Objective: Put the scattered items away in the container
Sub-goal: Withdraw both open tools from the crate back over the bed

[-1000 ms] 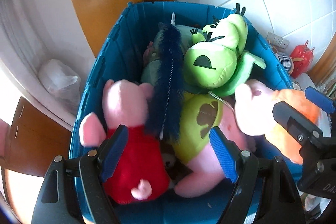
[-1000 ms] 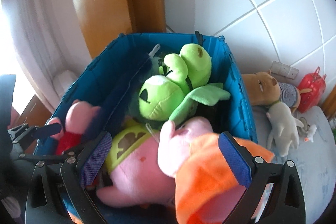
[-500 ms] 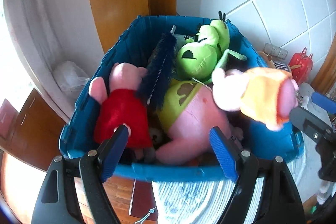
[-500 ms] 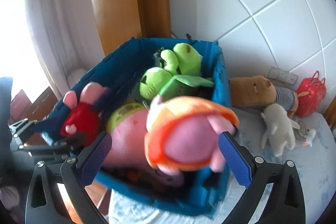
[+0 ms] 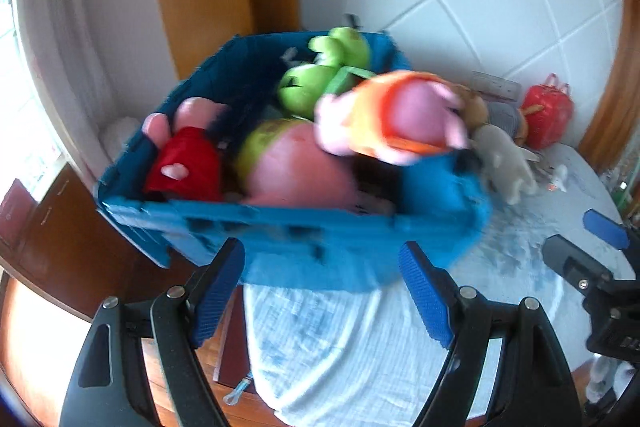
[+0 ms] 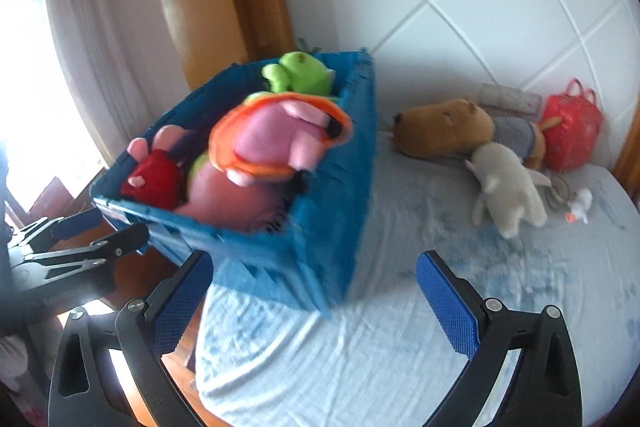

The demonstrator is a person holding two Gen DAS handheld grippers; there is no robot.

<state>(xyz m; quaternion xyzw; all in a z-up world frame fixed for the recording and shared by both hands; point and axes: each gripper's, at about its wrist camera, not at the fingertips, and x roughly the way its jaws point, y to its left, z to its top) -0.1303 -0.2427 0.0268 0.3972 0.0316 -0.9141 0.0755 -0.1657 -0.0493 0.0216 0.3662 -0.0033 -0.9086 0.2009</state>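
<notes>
Grippers | your left gripper (image 5: 322,293) and right gripper (image 6: 314,301) pulled back empty, jaws apart | orange-and-pink plush (image 6: 280,137) dropped atop blue bin (image 6: 320,259) | white plush (image 6: 508,187) remained beside bin, on bed.

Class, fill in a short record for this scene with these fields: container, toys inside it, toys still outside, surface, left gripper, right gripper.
container: blue crate, at the bed's edge
toys inside it: pink toy in orange on top, pig in red, green plush, large pink plush
toys still outside: brown plush, white plush, red bag
surface: pale blue sheet
left gripper: open, empty
right gripper: open, empty
</notes>
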